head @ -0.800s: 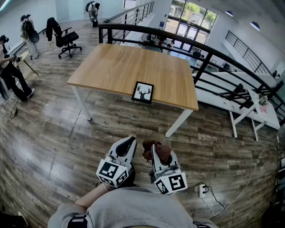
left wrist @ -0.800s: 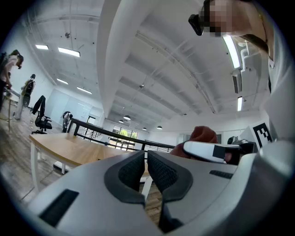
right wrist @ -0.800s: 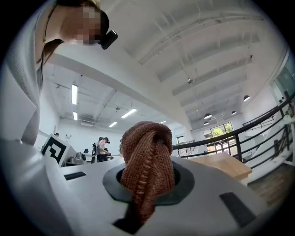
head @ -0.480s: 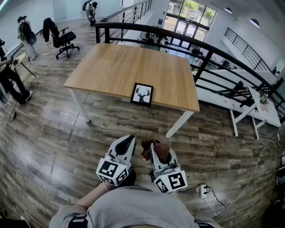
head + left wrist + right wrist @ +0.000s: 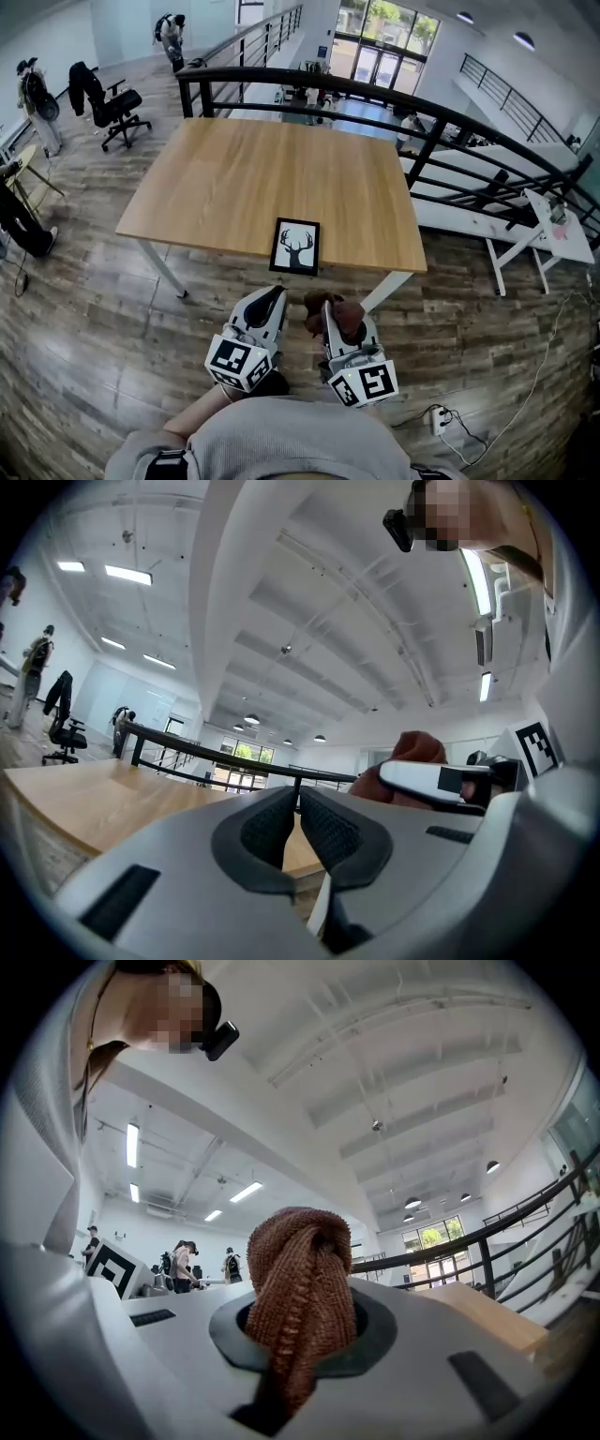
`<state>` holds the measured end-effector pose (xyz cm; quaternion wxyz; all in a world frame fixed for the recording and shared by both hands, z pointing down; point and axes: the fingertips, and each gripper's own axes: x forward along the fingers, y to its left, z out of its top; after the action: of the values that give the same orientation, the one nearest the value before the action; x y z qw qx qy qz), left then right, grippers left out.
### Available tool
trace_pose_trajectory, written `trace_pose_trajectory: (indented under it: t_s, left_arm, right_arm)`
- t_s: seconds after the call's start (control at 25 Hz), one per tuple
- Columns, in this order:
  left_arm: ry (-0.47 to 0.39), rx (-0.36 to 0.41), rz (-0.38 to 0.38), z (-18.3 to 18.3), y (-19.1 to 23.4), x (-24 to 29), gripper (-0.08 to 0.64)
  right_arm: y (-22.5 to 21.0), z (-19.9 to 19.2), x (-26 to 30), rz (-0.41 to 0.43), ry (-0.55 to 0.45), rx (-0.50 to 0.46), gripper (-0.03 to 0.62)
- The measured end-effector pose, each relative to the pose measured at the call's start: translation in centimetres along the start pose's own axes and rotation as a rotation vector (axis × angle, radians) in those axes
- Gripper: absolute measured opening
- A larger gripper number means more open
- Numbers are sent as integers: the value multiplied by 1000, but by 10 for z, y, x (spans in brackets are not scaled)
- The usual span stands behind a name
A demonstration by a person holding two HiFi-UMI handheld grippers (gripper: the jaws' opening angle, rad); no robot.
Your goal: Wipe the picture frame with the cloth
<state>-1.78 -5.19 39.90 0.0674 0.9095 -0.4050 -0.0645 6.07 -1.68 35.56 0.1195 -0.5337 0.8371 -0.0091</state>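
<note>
While right gripper (image 5: pixel 302 1327) pinches cloth (image 5: pixel 300 1265), left gripper (image 5: pixel 293 819) closed empty, picture frame (image 5: pixel 295 247) lies lengthwise toward them.

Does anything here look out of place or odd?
Nothing is spilled or broken. The frame sits right at the near edge of the table, possibly overhanging it; the cloth is bunched in the right hand-held gripper.
</note>
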Motion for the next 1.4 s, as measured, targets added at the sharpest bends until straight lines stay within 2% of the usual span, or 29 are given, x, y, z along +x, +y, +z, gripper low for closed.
trace_pose_trajectory:
  t_s: [0.16,0.24,0.44,0.68,0.76,0.88,0.92,1.0,1.08,1.2,1.4]
  left_arm:
    - [-17,55,-72,10,31,46,8]
    - [-12,51,-90,10,47,63,8]
    - [31,9,-81,8,85,90,9]
    - [97,-77,-38,-17,112,107,22]
    - [138,-120,-32,-30,120,114,50]
    - [197,-231,-2,-56,133,118,89]
    - [217,-304,10,-70,141,119,115]
    - [273,-481,31,-106,159,122,220]
    - [341,-602,44,-143,176,125,261]
    - [432,-695,43,-187,193,130,291]
    - [514,-824,-23,-236,201,145,291]
  right_arm:
    - [-27,-13,54,-13,27,-39,45]
    - [-37,-19,79,-21,29,-30,46]
    - [-49,-30,116,-37,42,-4,45]
    - [-68,-37,131,-38,72,-6,46]
    - [-77,-40,138,-39,77,-1,46]
    - [-87,-44,142,-36,98,12,45]
    - [-90,-45,143,-35,104,16,46]
    - [-95,-47,144,-35,114,23,45]
    - [-101,-53,144,-39,127,29,45]
    - [-112,-68,142,-52,162,49,46]
    - [-119,-86,139,-64,204,79,44]
